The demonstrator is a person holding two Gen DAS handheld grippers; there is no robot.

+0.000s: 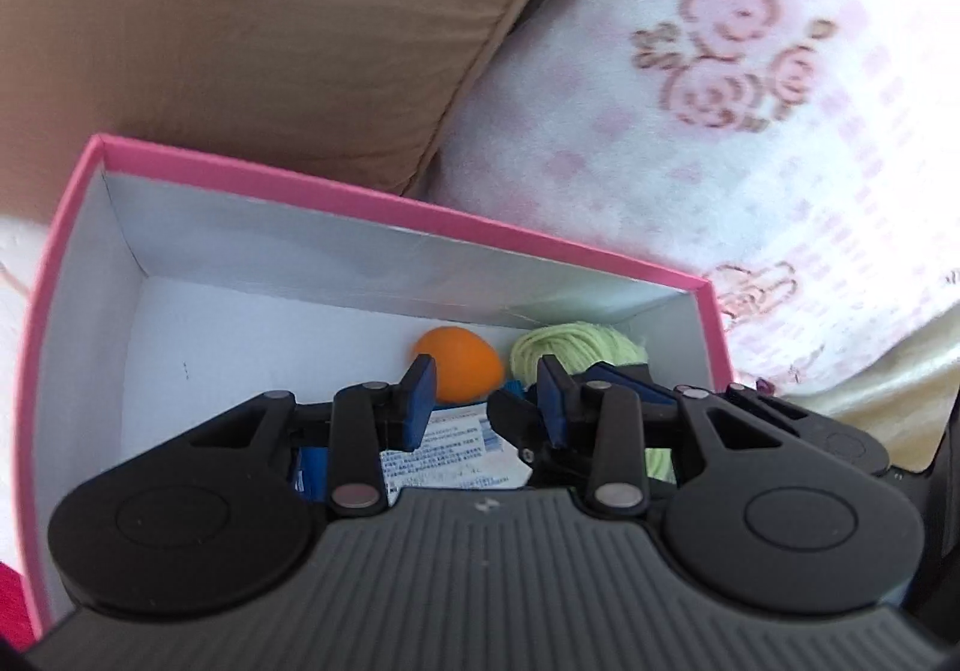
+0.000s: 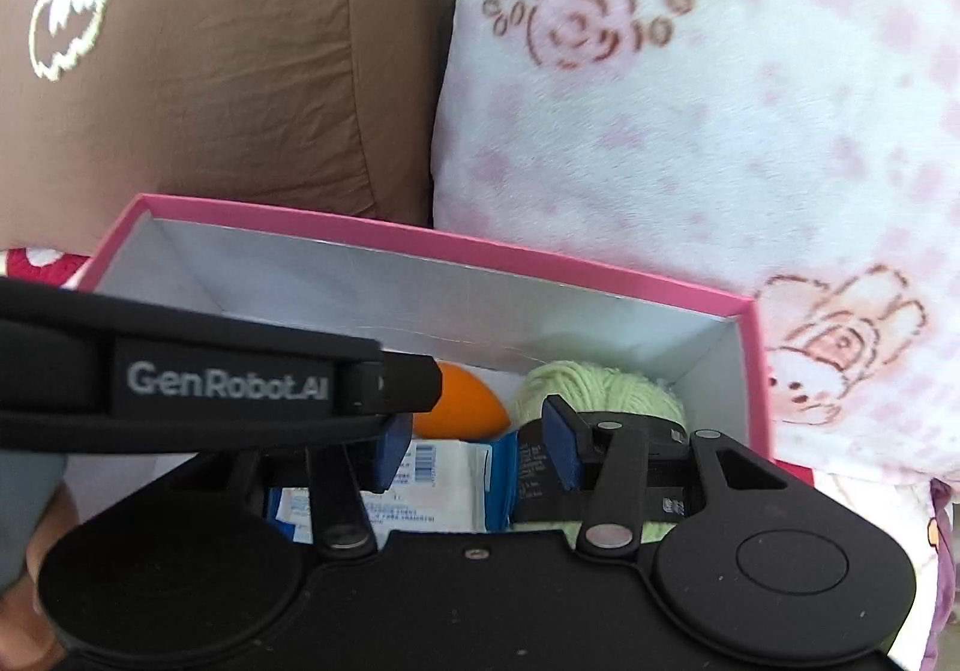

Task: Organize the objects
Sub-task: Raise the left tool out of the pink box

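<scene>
An open pink box (image 1: 420, 218) (image 2: 450, 239) with a white inside holds an orange egg-shaped object (image 1: 462, 365) (image 2: 462, 401). It also holds a pale green yarn ball (image 1: 576, 347) (image 2: 600, 386) with a black label band, and a white-and-blue printed packet (image 1: 444, 455) (image 2: 450, 479). My left gripper (image 1: 486, 407) hovers over the packet, jaws apart, with nothing pressed between its blue pads. My right gripper (image 2: 474, 449) stands just to its right, open. Its right finger lies over the yarn's band, and its left pad sits under the left gripper's casing (image 2: 228, 380).
A brown cushion (image 1: 240, 11) (image 2: 210, 71) lies behind the box on the left. A white blanket with a pink flower print (image 1: 720, 131) (image 2: 690, 131) lies on the right. Red fabric (image 1: 9, 611) shows at the box's near left. The box's left half holds nothing.
</scene>
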